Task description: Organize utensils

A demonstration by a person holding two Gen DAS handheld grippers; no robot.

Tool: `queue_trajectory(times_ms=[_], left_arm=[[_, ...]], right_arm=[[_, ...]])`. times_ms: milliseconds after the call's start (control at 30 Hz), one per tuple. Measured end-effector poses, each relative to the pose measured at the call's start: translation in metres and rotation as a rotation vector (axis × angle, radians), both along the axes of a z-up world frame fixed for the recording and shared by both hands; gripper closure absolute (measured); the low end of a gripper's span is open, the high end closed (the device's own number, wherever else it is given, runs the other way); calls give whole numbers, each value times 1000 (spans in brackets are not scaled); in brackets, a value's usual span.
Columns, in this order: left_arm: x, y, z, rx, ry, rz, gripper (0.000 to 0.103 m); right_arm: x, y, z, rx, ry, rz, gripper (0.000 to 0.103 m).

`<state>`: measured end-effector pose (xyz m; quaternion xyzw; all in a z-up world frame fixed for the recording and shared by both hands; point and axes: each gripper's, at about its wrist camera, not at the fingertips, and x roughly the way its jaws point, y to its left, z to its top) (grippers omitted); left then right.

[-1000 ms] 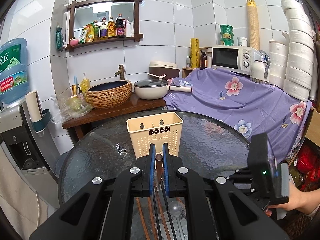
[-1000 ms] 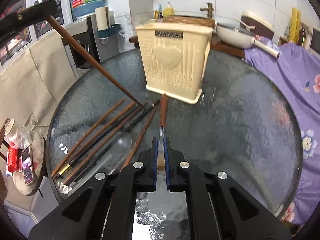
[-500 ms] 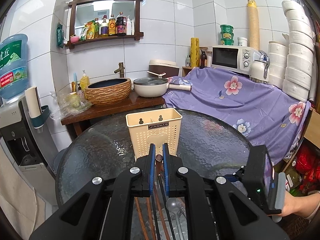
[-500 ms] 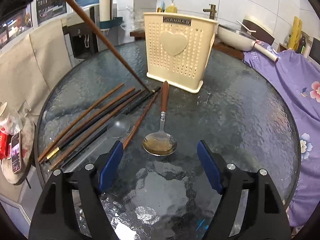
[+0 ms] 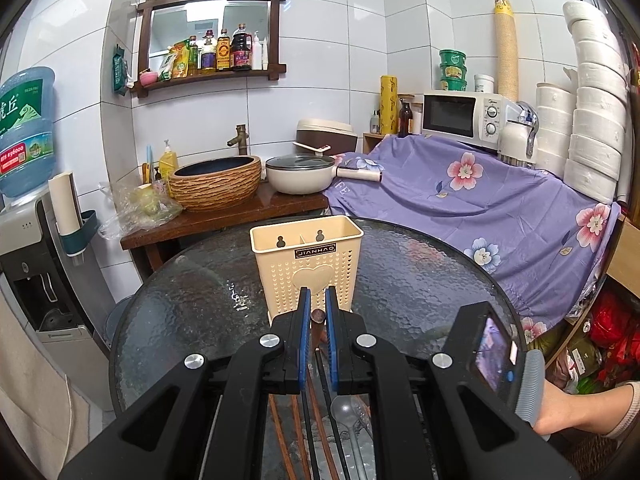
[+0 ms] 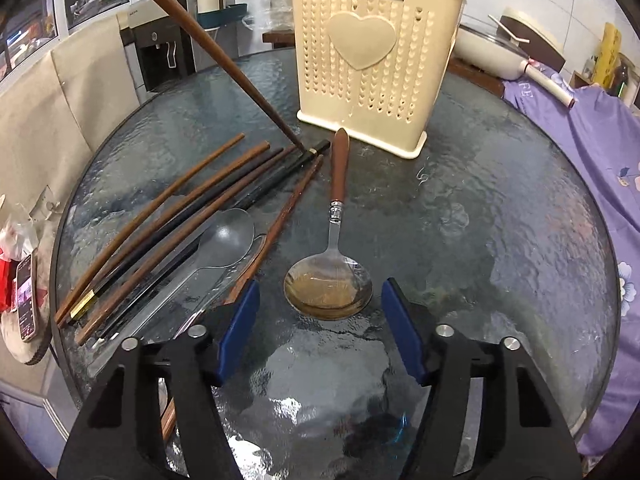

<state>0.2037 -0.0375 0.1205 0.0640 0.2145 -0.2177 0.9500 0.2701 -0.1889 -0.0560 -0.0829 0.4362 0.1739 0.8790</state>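
Note:
A cream perforated utensil holder [image 5: 308, 264] [image 6: 372, 60] stands on the round glass table [image 6: 500, 240]. My left gripper [image 5: 318, 296] is shut on a brown chopstick [image 6: 224, 60] that slants down, its tip touching the loose chopsticks [image 6: 172, 232] lying to the left. A wooden-handled spoon [image 6: 340, 184] lies flat, handle toward the holder. Its bowl sits between the fingers of my right gripper [image 6: 320, 292], whose jaws are closing; the pads stand clear of it. A plain metal spoon [image 6: 228, 240] rests among the chopsticks.
A phone [image 6: 26, 296] lies on a low stool off the table's left edge. Behind the table are a wooden counter with a basin [image 5: 216, 184] and a pot [image 5: 300, 176], and a purple floral cloth [image 5: 480, 200]. A hand [image 5: 580, 412] holds the right gripper.
My right gripper let go of the wooden-handled spoon, which now lies on the glass, then dropped closer to it with jaws narrowing. The left gripper kept still, holding its chopstick.

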Motion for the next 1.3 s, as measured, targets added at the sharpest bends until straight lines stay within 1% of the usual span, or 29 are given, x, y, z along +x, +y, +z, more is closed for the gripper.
queue_trajectory(times_ms=[167, 333, 400, 767, 933, 1167, 1300], left_arm=[[0, 0, 0, 0, 1, 1, 96], [0, 0, 0, 0, 0, 0, 96], [0, 0, 0, 0, 0, -1, 96], [0, 1, -1, -2, 1, 0, 96], [0, 1, -1, -6, 0, 1, 96], [2, 6, -3, -15, 0, 3, 96], [3, 7, -3, -15, -4, 4, 96]], right_arm=[[6, -2, -4, 18, 9, -13, 50], [10, -3, -4, 19, 9, -15, 52], [10, -3, -4, 17, 6, -16, 55], [3, -7, -2, 38, -3, -25, 55], [-6, -10, 12, 37, -53, -30, 55], [-17, -19, 46, 58, -140, -40, 55], [-22, -20, 63, 53, -181, -34, 55]])
